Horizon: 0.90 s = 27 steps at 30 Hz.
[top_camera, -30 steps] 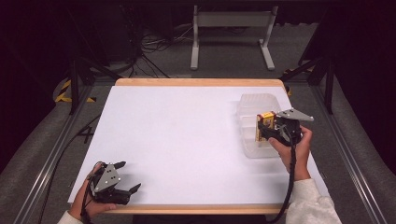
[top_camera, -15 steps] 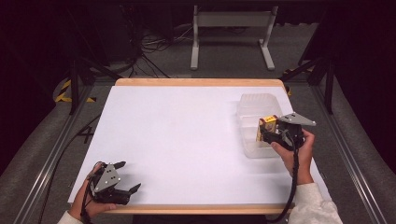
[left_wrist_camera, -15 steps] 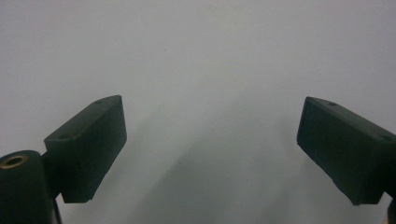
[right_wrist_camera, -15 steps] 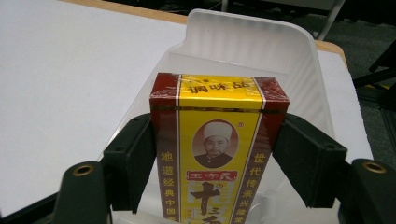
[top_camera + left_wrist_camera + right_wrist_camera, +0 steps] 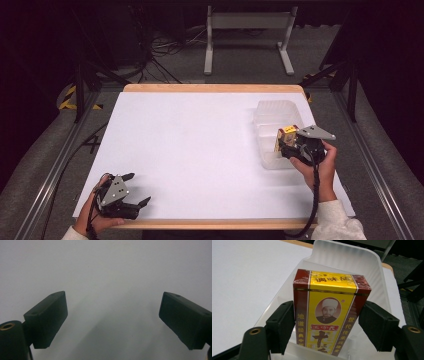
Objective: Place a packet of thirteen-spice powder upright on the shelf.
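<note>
The translucent plastic bin (image 5: 274, 131), ribbed and rectangular, sits on the white table (image 5: 200, 145) close to its right edge, with its far end some way short of the wooden far rim. Left of the bin the tabletop lies bare all the way across, so there is wide room on that side; to its right only a narrow strip of white remains before the table drops off.

The yellow and dark-red cardboard spice box (image 5: 329, 312), printed with a portrait and Chinese characters, stands upright in the near end of the bin, its top rising above the bin's wall. The right gripper (image 5: 292, 145) reaches over the bin's near right corner, held by a hand whose forearm comes up from the near edge beside the bin. Its jaws have just been opening: they flank the box on both sides, the left pad about touching and a slim gap at the right, so the grip looks released.

Well apart from the bin, at the near left corner of the table, the left gripper (image 5: 135, 192) rests low over the surface, jaws spread wide with nothing between them.
</note>
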### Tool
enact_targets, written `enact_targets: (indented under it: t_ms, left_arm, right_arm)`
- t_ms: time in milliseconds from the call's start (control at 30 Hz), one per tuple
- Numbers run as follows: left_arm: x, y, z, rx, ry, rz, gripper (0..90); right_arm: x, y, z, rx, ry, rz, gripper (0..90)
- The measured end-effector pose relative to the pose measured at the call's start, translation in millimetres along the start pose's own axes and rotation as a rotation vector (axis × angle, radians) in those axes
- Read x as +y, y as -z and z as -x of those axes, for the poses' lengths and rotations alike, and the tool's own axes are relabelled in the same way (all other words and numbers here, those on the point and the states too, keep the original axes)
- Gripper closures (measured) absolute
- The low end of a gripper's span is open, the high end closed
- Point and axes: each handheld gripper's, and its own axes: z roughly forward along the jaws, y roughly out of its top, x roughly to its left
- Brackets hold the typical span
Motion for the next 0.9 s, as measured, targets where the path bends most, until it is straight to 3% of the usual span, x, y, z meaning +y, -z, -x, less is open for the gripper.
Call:
enact_targets:
  t_ms: [333, 900]
  left_arm:
    - [0.0, -0.1, 0.0, 0.003, -0.004, 0.002, 9.1]
    - [0.0, -0.5, 0.3, 0.004, -0.005, 0.001, 9.0]
  right_arm:
    - [-5.1, 1.8, -3.9, -0.020, 0.034, -0.019, 28.2]
    - [-9.6, 7.7, -6.8, -0.003, 0.054, -0.026, 24.6]
